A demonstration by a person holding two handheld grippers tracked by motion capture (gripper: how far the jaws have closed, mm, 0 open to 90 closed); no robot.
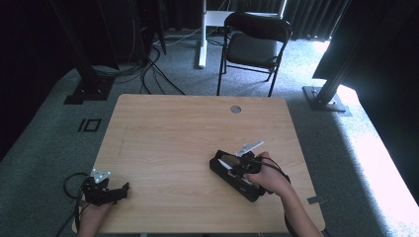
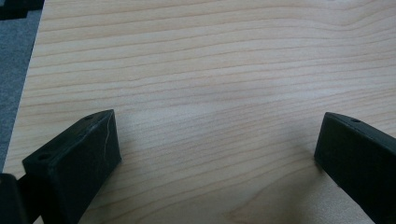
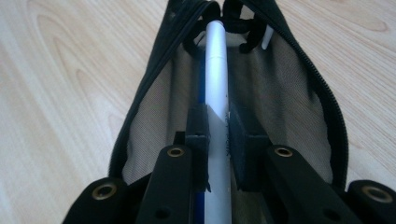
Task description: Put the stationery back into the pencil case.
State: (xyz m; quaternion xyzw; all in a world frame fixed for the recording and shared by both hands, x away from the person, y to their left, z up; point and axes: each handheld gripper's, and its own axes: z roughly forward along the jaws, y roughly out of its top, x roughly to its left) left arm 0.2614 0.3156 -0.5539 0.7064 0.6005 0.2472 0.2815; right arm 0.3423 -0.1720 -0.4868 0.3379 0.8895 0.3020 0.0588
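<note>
Pen (image 3: pixel 217 70): inside pencil case (image 3: pixel 289 79), lengthwise
Pencil case: on table (image 1: pixel 173 133), near right
Chair (image 1: pixel 254 42): behind table

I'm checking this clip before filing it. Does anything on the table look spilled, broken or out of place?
Nothing stands out. The black pencil case lies unzipped on the wooden table, with the right tool shut on a white pen inside it. The left tool rests open near the table's edge.

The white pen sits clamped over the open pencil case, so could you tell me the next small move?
Probably open the right tongs to drop the white pen: it already lies lengthwise inside the unzipped black pencil case, above the mesh lining.
</note>
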